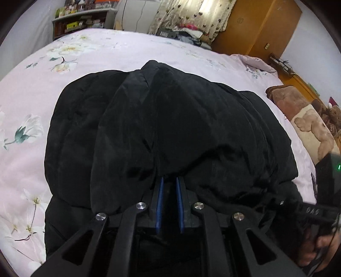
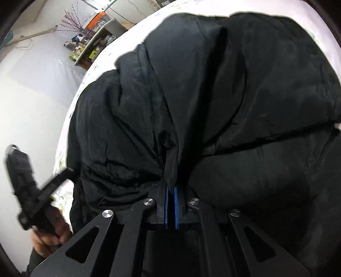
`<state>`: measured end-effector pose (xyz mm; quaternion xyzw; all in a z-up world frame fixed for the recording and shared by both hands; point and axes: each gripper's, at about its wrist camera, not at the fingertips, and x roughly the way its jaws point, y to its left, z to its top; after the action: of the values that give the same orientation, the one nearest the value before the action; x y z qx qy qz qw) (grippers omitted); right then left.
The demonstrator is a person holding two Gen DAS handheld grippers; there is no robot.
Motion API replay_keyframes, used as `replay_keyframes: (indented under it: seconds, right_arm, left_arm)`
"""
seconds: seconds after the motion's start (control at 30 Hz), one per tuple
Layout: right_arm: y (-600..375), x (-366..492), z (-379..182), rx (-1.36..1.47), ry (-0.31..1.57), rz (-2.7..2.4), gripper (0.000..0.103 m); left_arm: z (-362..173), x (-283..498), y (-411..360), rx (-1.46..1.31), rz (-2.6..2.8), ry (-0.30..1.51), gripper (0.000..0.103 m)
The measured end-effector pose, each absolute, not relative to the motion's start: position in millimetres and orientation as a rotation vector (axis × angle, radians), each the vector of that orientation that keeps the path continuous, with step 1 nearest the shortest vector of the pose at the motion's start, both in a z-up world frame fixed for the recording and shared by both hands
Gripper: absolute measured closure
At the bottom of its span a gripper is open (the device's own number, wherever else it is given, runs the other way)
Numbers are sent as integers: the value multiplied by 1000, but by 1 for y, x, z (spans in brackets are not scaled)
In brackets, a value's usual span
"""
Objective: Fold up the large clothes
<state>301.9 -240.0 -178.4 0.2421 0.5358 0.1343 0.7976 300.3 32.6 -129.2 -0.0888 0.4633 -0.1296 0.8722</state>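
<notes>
The black padded jacket (image 1: pixel 170 132) is lying in a thick heap on the bed (image 1: pixel 89 55), and it is covering most of the pink flowered sheet in front of you. You are holding its near edge with both tools. Your left gripper (image 1: pixel 169 181) is pinching a bunch of the dark cloth: the blue pads are standing a narrow gap apart and their tips are disappearing under the fabric. Your right gripper (image 2: pixel 170 187) is also closing on the jacket (image 2: pixel 213 95); a pleat of cloth is coming up out of the narrow slit between its pads, and folds are spreading from that point.

In the left view your right hand (image 1: pixel 317 245) is showing at the lower right edge, partly cut off by the frame. In the right view your left hand (image 2: pixel 49 230) is showing at the lower left, and the tool above it is blurred.

Beyond the jacket, a brown blanket with a bear picture (image 1: pixel 309 125) is lying at the right side of the bed. A shelf (image 1: pixel 81 21) against the far wall is holding boxes and small packets, too small to tell apart. A pile of clothes (image 1: pixel 187 32) is sitting behind the bed under the curtain (image 1: pixel 191 12), beside the wooden wardrobe (image 1: pixel 260 27). The sleeves and the collar of the jacket are hidden in the folds.
</notes>
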Motion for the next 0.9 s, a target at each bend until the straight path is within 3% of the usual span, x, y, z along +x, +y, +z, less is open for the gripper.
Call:
replay_keyframes:
  seconds: [0.17,0.3,0.37,0.43,0.53,0.67,0.9]
  right_arm:
    - [-231,301,-153,422,1134,294,92]
    - [-238,295,-96,309,968,286,91]
    - [-241,307,-79,273,900,272,83]
    - [-242,326,-73,238,869,246,81]
    - [-244,359,-84,208,859,210,81]
    - [-262,383,-141,185,971,114,84]
    - [-266,373,-173,167,951,98,85]
  left_arm:
    - [-115,294,35,-191,-260,993,90]
    - [-79,289,38,-204,-259,917,90]
    - [-63,301,36,-196,-256,866,82]
    - [-58,321,30,-179,-239,828,72]
    - [-83,351,25,-102,-144,858,72]
    - [-134,362,36,-85,-98,914,75]
    - [-146,348,30,1,-91,870,76]
